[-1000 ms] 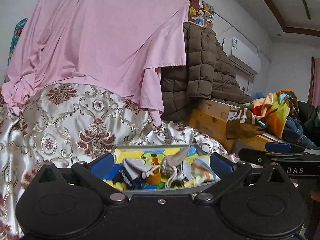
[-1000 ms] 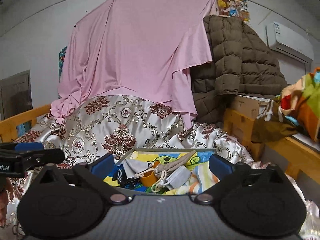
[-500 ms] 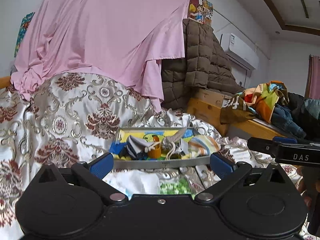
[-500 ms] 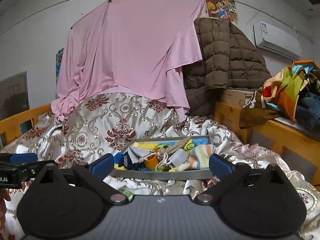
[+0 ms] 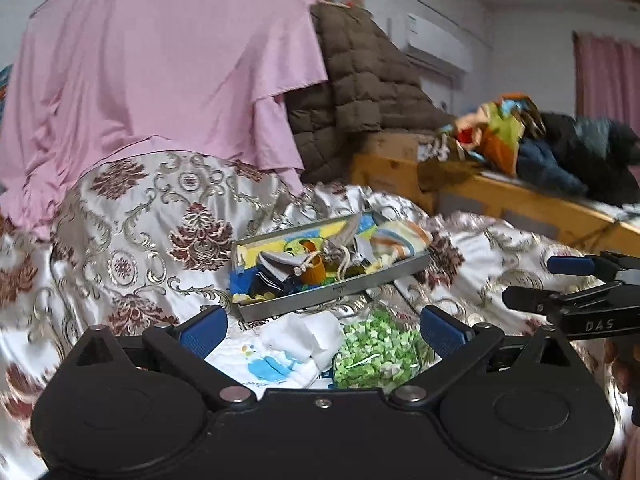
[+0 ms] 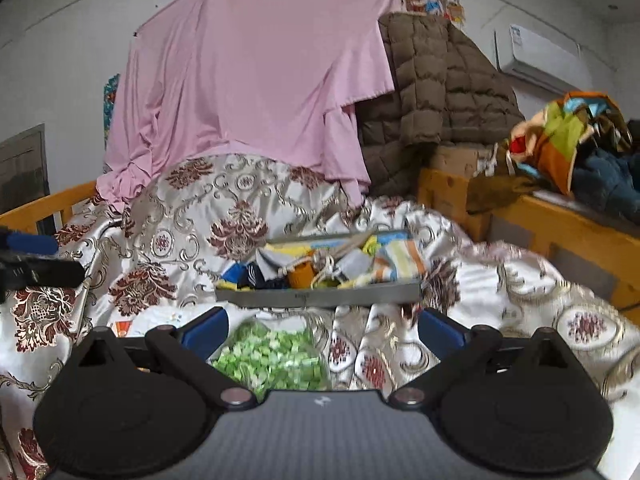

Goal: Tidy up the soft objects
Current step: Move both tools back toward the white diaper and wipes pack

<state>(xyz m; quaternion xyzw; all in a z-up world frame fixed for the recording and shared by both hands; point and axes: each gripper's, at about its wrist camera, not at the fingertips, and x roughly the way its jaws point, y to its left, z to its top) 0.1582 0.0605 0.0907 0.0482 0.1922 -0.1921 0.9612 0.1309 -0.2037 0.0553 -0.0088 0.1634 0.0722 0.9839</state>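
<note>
A grey metal tray lies on the patterned bedspread, filled with socks, a striped cloth, an orange cup and a drawstring pouch. In front of it lie a clear bag of green pieces and a white cloth with a blue print. My left gripper is open above the white cloth and the bag, holding nothing. My right gripper is open over the bag's right side, also empty.
A pink sheet and a brown quilted coat hang behind the bed. A wooden bench at right carries piled clothes. The other gripper shows at the right edge of the left wrist view and the left edge of the right.
Both grippers have pulled back and tilted down. The tray now sits farther off, and the green bag and white cloth have come into view in front of it. Both stay open.
</note>
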